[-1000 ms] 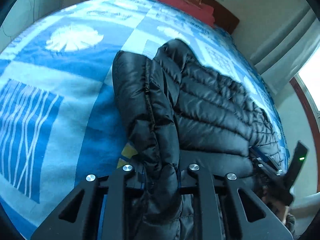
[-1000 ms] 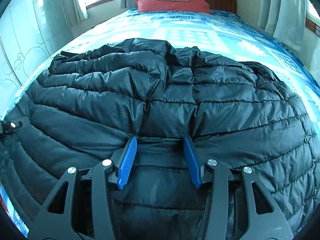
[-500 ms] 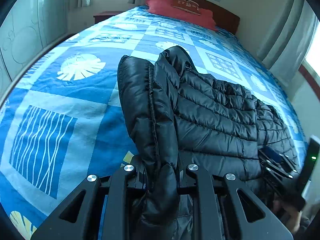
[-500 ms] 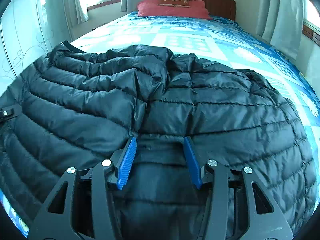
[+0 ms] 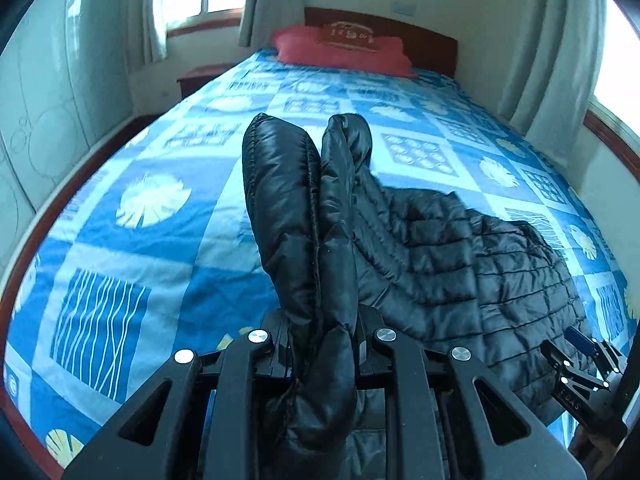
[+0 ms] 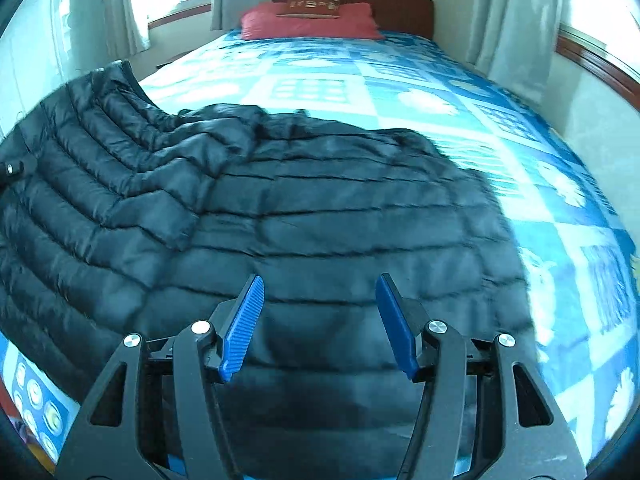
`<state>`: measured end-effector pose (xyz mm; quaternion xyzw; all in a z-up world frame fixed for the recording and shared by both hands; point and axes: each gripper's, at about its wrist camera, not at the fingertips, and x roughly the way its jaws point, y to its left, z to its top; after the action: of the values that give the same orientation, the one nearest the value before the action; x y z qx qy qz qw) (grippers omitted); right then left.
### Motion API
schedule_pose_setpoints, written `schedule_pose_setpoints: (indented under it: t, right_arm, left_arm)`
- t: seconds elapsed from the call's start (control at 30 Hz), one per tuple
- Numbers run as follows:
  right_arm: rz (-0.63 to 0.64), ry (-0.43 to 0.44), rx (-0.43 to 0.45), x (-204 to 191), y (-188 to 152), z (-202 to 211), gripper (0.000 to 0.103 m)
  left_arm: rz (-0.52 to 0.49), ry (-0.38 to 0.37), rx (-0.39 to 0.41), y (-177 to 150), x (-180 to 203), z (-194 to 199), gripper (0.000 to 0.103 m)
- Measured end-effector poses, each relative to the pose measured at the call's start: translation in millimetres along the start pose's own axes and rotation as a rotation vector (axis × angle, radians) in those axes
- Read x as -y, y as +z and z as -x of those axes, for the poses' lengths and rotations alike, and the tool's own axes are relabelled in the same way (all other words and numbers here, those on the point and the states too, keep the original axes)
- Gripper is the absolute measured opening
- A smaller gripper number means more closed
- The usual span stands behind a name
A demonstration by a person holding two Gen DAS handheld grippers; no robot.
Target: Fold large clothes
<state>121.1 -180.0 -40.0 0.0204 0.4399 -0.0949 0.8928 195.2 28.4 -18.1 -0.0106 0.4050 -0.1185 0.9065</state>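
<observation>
A black quilted down jacket (image 5: 460, 256) lies on a bed with a blue patterned cover (image 5: 132, 240). My left gripper (image 5: 322, 332) is shut on a thick fold of the jacket's left edge and holds it raised, so the fold stands up in front of the camera. In the right wrist view the jacket (image 6: 300, 220) spreads across the near half of the bed. My right gripper (image 6: 320, 320) is open, its blue pads (image 6: 244, 328) apart just above the jacket's near edge, holding nothing. The right gripper also shows at the lower right of the left wrist view (image 5: 580, 364).
A red pillow (image 5: 344, 50) and wooden headboard (image 5: 432, 46) stand at the far end of the bed. Curtained windows flank the bed on both sides. A nightstand (image 5: 200, 78) stands at the far left. The bed's wooden edge (image 5: 48, 216) runs along the left.
My left gripper has lifted the held jacket edge higher and tilted up. My right gripper has opened, let go of the jacket's near edge and drawn back a little.
</observation>
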Motion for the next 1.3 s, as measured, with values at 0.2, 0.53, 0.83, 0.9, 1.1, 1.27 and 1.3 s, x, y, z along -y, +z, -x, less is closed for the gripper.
schedule_pose_setpoints:
  t: [0.2,0.53,0.83,0.9,1.1,1.27,1.3]
  right_arm:
    - [-0.021,-0.071,0.021,37,-7,20,0.058]
    - [-0.118,-0.149,0.026,97,-20,46,0.061]
    - [-0.201,-0.191,-0.006,139,-33,43,0.061]
    - [-0.213,-0.198,-0.007,147,-34,43,0.061]
    - [-0.253,-0.222,-0.014,166,-39,42,0.061]
    - [-0.262,-0.236,-0.022,175,-43,42,0.061]
    - [-0.263,-0.239,-0.02,176,-44,44,0.061]
  left_arm:
    - [-0.085,-0.008,0.03,13,52,11,0.019]
    - [-0.266,-0.046,0.046,17,168,3,0.019]
    - [-0.396,-0.133,0.023,-2,257,-20,0.019]
    - [-0.417,-0.16,0.004,-10,275,-29,0.019]
    - [-0.477,-0.204,-0.063,-42,316,-57,0.019]
    - [-0.501,-0.184,-0.063,-57,328,-60,0.022]
    - [-0.496,-0.191,-0.061,-57,330,-58,0.026]
